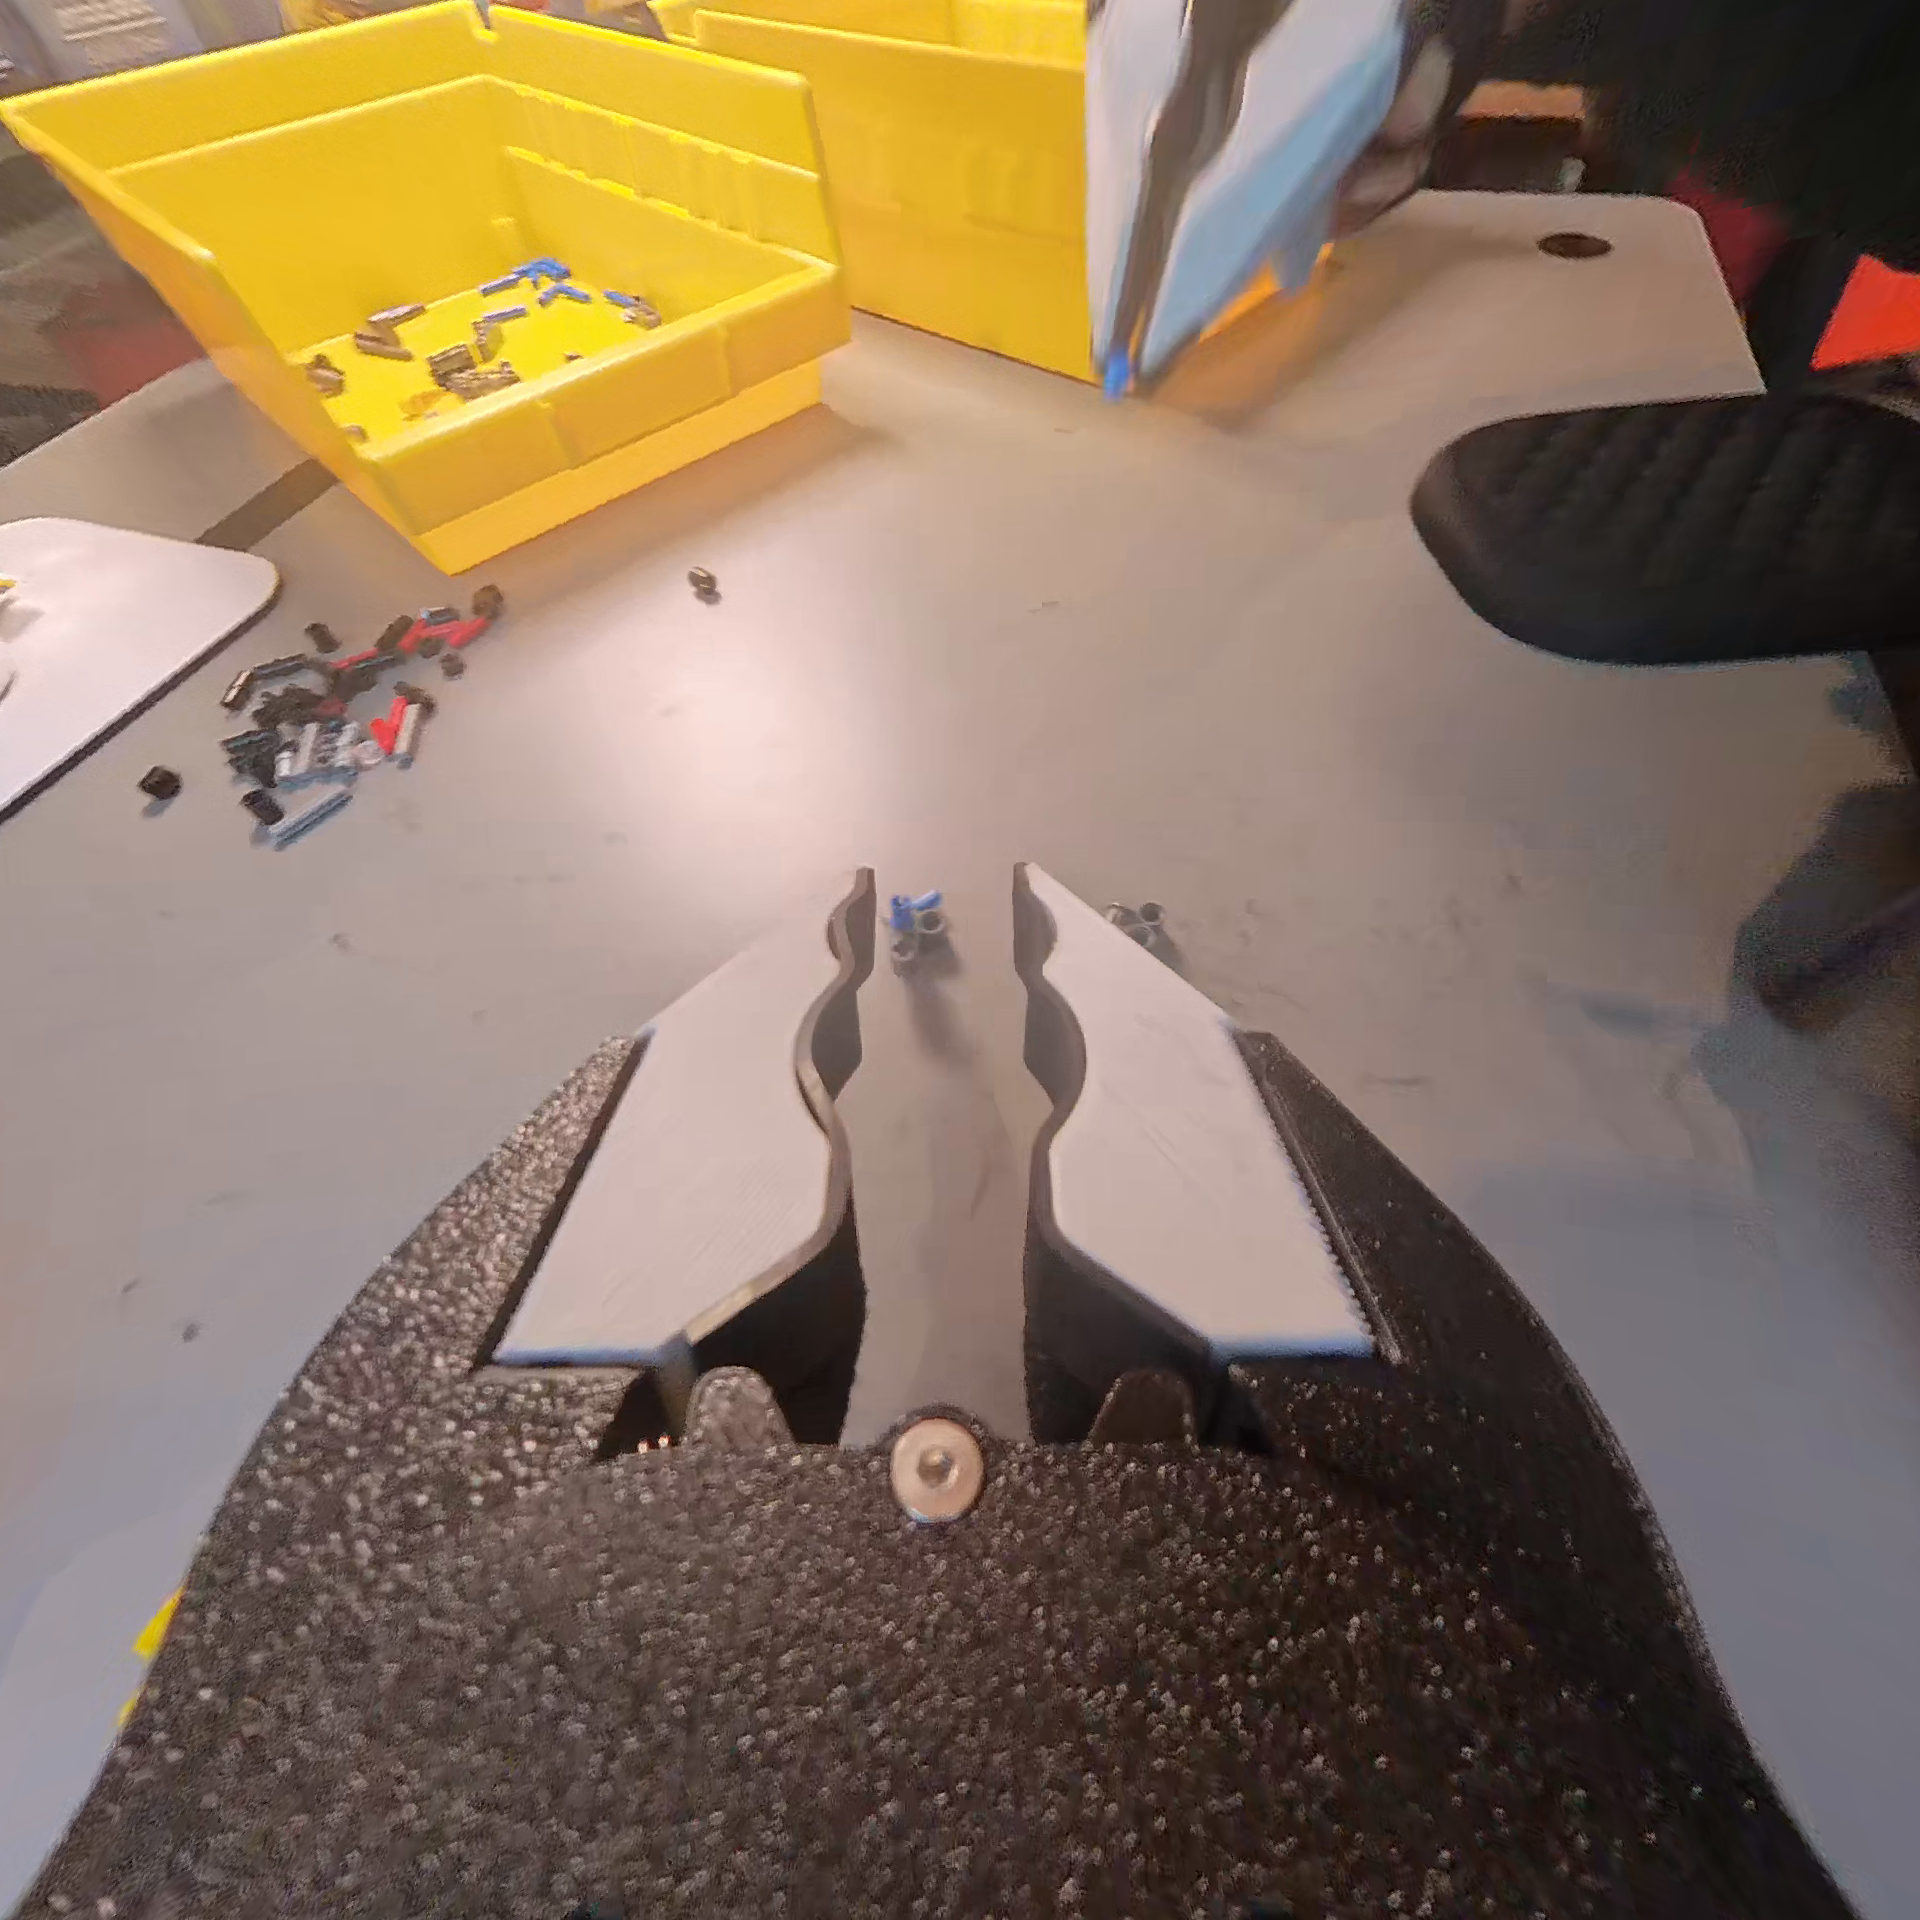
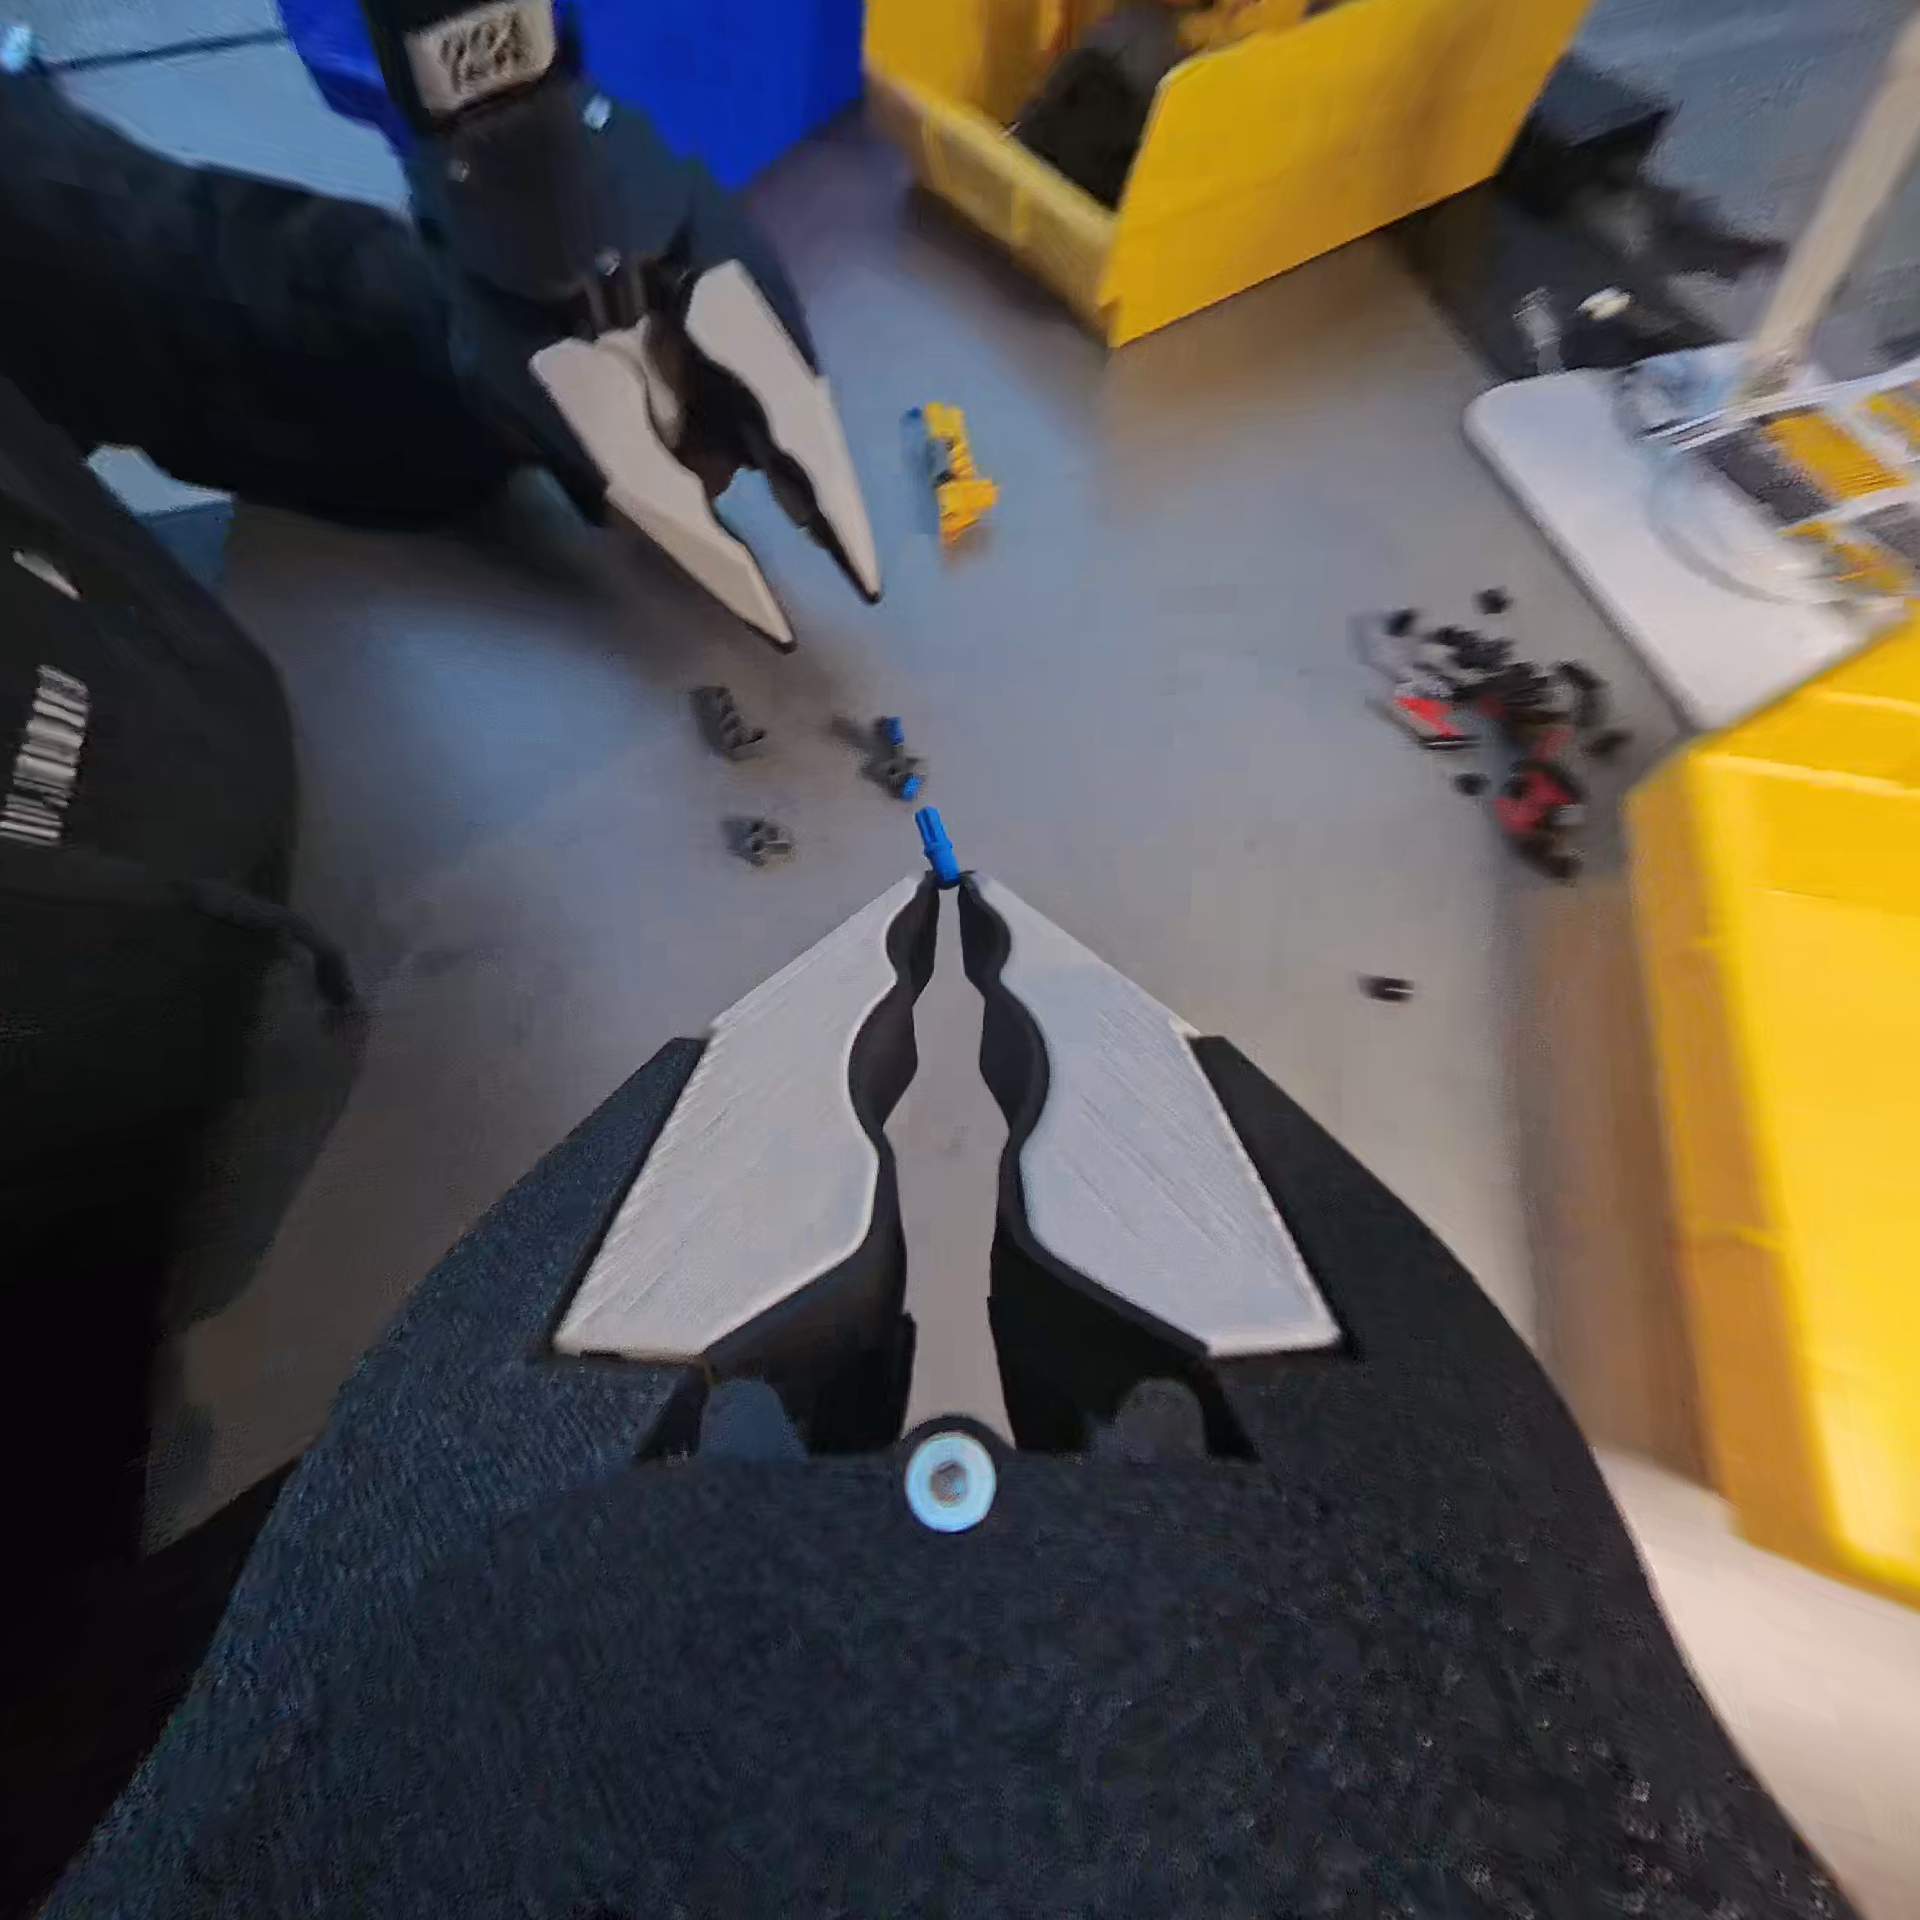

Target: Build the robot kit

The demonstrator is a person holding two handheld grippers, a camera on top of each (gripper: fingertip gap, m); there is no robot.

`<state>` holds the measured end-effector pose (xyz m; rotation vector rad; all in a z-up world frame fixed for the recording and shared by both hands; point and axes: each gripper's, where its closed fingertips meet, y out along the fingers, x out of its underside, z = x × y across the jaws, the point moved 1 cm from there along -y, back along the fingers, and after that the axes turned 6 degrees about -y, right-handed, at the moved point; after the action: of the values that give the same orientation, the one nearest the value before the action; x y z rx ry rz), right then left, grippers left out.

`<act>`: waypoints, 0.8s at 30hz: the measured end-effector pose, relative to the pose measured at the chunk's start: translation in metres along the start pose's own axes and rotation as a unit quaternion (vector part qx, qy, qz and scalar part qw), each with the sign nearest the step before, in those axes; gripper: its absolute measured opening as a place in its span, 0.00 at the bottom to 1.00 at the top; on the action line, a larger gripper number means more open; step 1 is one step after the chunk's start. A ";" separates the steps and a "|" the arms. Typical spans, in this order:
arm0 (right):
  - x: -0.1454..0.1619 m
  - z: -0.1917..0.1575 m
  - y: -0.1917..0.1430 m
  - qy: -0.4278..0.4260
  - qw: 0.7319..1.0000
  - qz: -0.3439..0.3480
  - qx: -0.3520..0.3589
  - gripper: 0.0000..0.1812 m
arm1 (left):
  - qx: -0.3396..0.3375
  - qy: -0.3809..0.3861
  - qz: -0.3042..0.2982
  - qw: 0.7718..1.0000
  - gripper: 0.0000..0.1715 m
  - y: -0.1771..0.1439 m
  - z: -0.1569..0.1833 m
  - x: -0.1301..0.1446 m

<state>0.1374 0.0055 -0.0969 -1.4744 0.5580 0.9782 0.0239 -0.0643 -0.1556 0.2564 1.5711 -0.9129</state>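
My left gripper [image 1: 940,883] is open and low over the grey table. A small black-and-blue part [image 1: 918,928] lies on the table between its fingertips, and a small dark part [image 1: 1138,920] lies just beyond the right finger. My right gripper [image 2: 945,881] is shut on a small blue pin [image 2: 936,834] that sticks out past its tips, held above the table. The right gripper also shows blurred at the top of the left wrist view [image 1: 1127,379]. The left gripper also shows in the right wrist view [image 2: 826,613], open above small dark parts [image 2: 888,753].
A yellow bin [image 1: 644,416] with several small blue and dark pieces stands at the back left, another yellow bin [image 1: 935,208] behind it. A heap of black and red pieces [image 1: 343,696] lies at the left. A yellow assembly [image 2: 956,468] lies on the table. A black chair seat [image 1: 1683,530] is at the right. My hands' fingertips stand some 15 cm from each other.
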 end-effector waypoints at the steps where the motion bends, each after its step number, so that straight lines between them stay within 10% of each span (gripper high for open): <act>1: 0.007 -0.021 0.022 0.003 1.000 -0.014 -0.024 0.02 | 0.010 0.015 -0.008 1.000 0.14 0.001 0.007 0.002; 9: 0.046 -0.064 0.092 0.019 0.997 -0.071 -0.032 0.02 | 0.048 0.092 -0.112 0.988 0.13 0.021 0.041 0.029; 24: 0.004 -0.077 0.092 -0.037 0.996 0.029 -0.069 0.02 | 0.091 0.080 -0.041 0.992 0.01 0.014 0.057 0.003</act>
<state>0.0842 -0.0834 -0.1579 -1.5448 0.4891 1.1309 0.0741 -0.0945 -0.1615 0.4053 1.6557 -1.1244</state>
